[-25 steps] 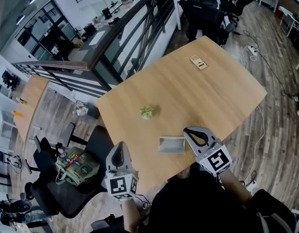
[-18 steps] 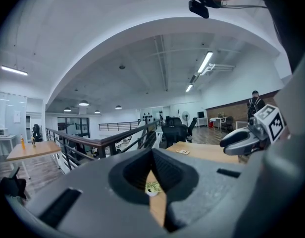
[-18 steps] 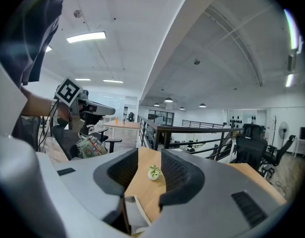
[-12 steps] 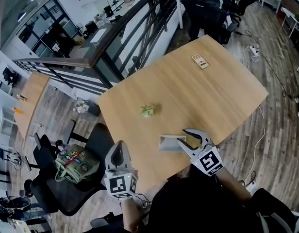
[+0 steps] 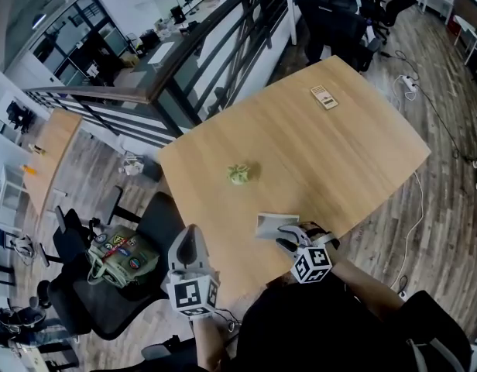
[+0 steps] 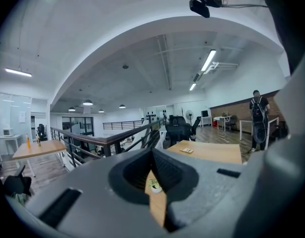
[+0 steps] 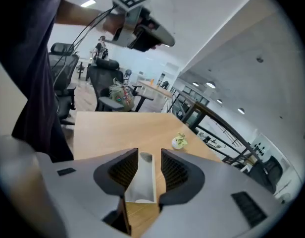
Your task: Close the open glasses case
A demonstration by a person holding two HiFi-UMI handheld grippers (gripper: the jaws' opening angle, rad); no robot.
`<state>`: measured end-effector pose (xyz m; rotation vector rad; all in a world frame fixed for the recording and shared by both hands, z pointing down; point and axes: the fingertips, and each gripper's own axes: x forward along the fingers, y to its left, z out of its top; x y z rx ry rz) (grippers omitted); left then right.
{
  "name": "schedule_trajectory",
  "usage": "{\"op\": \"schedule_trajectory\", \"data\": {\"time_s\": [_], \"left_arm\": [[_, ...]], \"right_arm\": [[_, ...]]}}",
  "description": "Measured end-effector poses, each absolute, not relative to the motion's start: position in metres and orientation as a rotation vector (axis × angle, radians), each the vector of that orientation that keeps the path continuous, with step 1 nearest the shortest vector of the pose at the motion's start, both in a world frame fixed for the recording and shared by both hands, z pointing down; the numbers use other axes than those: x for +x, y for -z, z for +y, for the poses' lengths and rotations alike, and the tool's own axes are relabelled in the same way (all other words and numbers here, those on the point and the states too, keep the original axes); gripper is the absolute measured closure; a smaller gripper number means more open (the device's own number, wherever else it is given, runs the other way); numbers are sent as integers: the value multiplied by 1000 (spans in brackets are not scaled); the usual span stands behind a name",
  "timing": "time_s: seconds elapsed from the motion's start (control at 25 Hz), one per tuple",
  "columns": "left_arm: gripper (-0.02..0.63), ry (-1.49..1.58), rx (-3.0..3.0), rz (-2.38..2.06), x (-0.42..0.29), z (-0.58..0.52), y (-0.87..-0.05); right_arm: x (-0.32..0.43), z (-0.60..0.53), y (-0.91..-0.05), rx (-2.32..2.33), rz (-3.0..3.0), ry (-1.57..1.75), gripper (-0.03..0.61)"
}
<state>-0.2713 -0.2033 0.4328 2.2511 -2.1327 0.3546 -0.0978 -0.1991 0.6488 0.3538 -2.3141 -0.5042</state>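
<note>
The table is your reference. By its near-left edge, your left gripper hangs with its jaws pressed together on nothing. At the table's near edge, your right gripper has its jaws spread, one on each side of the glasses case. A sliver of wood shows beside one pad, so it isn't clamped yet. The case lies on the table close to that edge, a pale open trough. Nearer the table's middle sits a small potted plant. You look to be at the approach step. Next, I judge, fold the lid down squarely and gently, so the case doesn't skid off the table.
</note>
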Motion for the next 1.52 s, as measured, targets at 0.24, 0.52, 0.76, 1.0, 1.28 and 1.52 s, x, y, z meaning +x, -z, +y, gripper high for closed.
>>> {"op": "schedule_trajectory", "data": {"time_s": [0.24, 0.52, 0.76, 1.0, 1.28, 1.52], "left_arm": [[614, -355, 2238, -2129, -273, -199, -435], [614, -351, 2234, -2134, -274, -198, -434], [614, -353, 2243, -2114, -266, -198, -437], [614, -352, 2248, -2116, -267, -198, -435], [614, -360, 2241, -2097, -263, -195, -442], [613, -357, 2235, -2109, -265, -191, -439]], "right_arm": [[-109, -180, -720, 161, -2189, 502, 422], [-103, -180, -764, 127, -2115, 398, 422], [-98, -182, -778, 147, -2094, 300, 433], [-98, -182, -778, 156, -2092, 289, 457], [-95, -185, -778, 191, -2075, 298, 531], [-92, -183, -778, 182, -2071, 243, 552]]}}
